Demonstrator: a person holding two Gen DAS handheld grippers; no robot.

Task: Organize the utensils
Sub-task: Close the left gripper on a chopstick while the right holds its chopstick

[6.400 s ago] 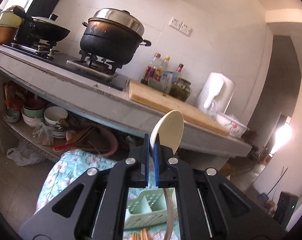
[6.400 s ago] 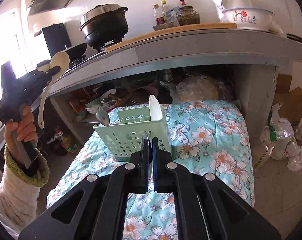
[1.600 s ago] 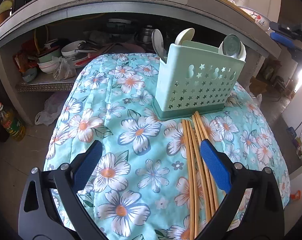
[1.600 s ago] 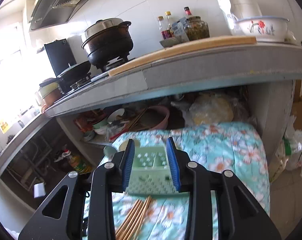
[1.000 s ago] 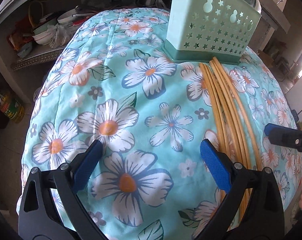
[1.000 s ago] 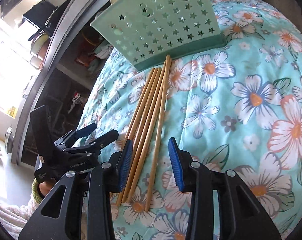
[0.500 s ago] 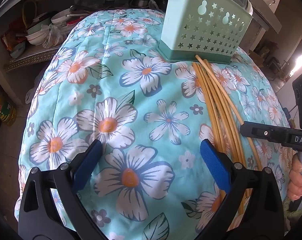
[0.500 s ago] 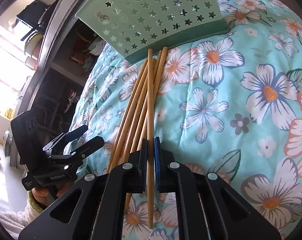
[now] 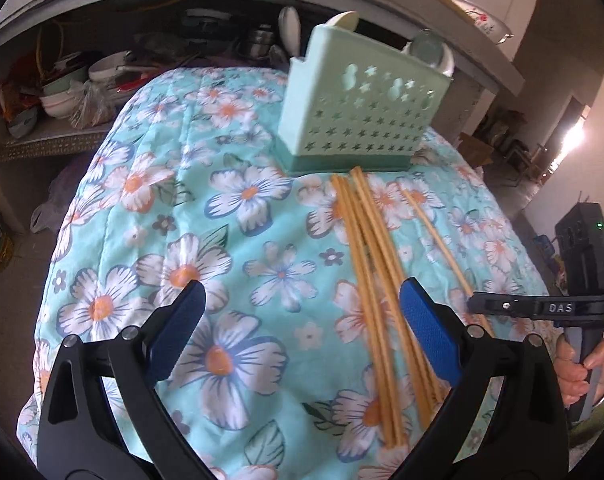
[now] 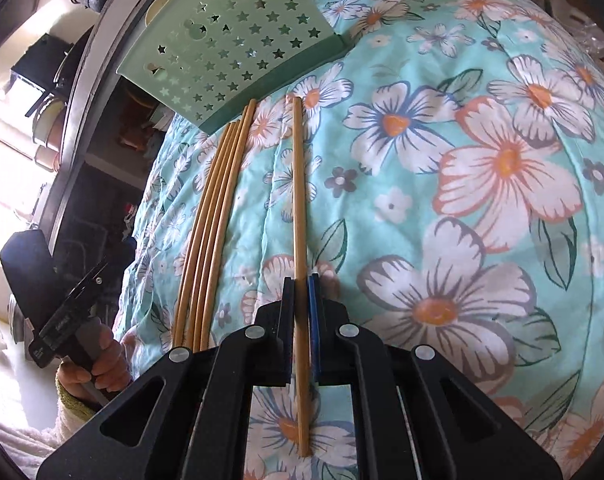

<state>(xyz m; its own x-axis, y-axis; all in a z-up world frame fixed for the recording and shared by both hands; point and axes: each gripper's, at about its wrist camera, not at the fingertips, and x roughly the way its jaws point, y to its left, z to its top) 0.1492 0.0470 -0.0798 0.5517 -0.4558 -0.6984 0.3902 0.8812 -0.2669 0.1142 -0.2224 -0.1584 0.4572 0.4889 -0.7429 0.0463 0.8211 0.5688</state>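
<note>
While the right gripper (image 10: 301,280) has its blue pads pinched tight on a single chopstick (image 10: 299,200), the rest of the chopsticks (image 10: 210,224) lie in a loose bundle just off to about 9 o'clock of it in the right wrist view. That held stick runs from between the pads straight up toward 12 o'clock, its far tip ending just short of the green utensil basket (image 10: 230,52), with a strip of bare cloth between it and the bundle. Whether it's actually lifted off the cloth or only pulled aside is hard to tell.

Over in the left wrist view, the left gripper (image 9: 302,320) has its jaws spread wide with nothing between them, hovering over the floral blanket (image 9: 230,216). The bundle (image 9: 365,264) sits just inside its right-hand pad, at about 3 o'clock, and fans up toward the basket's (image 9: 361,120) dark green base at 12 o'clock. The lone stick (image 9: 437,236) shows angled off to the right of the bundle, running down to the other gripper's (image 9: 477,305) black nose at about 3 o'clock, with a hand (image 9: 581,372) wrapped around its grip at the right edge.

A couple of pale spoon heads (image 9: 343,19) poke out of the basket's top. It's a bit motion-blurred, so finer detail is a wash.
</note>
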